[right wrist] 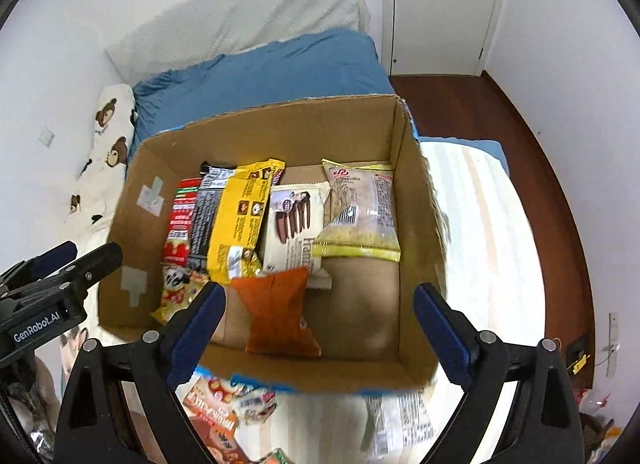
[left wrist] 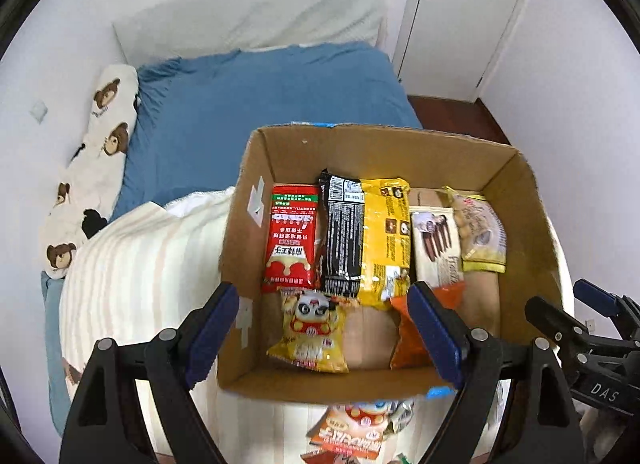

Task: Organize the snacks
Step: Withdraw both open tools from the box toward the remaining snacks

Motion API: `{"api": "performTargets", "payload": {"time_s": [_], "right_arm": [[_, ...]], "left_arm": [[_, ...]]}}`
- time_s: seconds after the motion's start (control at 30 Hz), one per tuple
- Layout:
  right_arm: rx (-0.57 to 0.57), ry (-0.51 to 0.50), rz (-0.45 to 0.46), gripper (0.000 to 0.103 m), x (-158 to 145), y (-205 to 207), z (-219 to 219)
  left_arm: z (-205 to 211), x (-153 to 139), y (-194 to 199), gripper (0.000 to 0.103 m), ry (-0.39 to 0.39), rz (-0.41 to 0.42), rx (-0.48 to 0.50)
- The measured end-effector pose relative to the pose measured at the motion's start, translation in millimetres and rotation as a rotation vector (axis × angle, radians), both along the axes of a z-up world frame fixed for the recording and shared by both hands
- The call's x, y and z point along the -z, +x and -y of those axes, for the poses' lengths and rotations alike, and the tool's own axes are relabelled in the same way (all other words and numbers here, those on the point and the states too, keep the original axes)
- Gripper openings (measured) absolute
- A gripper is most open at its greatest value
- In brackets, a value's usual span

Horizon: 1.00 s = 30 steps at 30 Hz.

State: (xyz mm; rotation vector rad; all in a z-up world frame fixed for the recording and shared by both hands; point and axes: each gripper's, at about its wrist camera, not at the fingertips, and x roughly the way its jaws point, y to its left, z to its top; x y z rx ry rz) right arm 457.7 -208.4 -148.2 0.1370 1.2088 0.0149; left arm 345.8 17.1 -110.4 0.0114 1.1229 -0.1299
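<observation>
An open cardboard box (left wrist: 372,144) (right wrist: 280,124) sits on a striped blanket. Inside lie a red packet (left wrist: 290,236) (right wrist: 182,216), a black bar (left wrist: 342,232) (right wrist: 206,216), a yellow packet (left wrist: 386,240) (right wrist: 240,216), a white biscuit packet (left wrist: 434,242) (right wrist: 294,224) and a pale bag (left wrist: 480,232) (right wrist: 360,212). Nearer lie a panda packet (left wrist: 314,328) (right wrist: 178,290) and an orange packet (left wrist: 404,332) (right wrist: 276,308). My left gripper (left wrist: 326,328) is open above the box's near-left part. My right gripper (right wrist: 320,324) is open above the near side, empty.
More snack packets (left wrist: 352,432) (right wrist: 216,412) lie on the blanket in front of the box. A blue bed (left wrist: 256,104) with a bear pillow (left wrist: 96,168) is behind. A white door (left wrist: 460,4) and wooden floor (right wrist: 480,112) are at the right.
</observation>
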Motion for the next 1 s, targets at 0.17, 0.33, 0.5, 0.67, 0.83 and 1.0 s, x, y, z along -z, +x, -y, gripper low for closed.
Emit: {"api": "performTargets", "payload": {"time_s": [0.17, 0.33, 0.5, 0.67, 0.83, 1.0], "right_arm": [[-0.006, 0.004, 0.055, 0.097, -23, -33, -1], [-0.028, 0.001, 0.096, 0.097, -40, -60, -2], [-0.044, 0.008, 0.132, 0.097, -55, -83, -3], [-0.048, 0.053, 0.136, 0.097, -63, -105, 3], [-0.016, 0.156, 0.061, 0.097, -36, -122, 24], [0.068, 0.188, -0.039, 0.097, 17, -124, 65]], "left_arm": [[0, -22, -36, 0.086, 0.009, 0.067, 0.004], [0, -35, -63, 0.086, 0.001, 0.097, -0.004], [2, -43, -87, 0.086, 0.009, 0.115, -0.019], [-2, -47, -110, 0.086, -0.002, 0.109, -0.048], [-6, -25, -130, 0.086, 0.01, 0.05, -0.092], [3, 36, -132, 0.086, 0.035, -0.092, -0.094]]}}
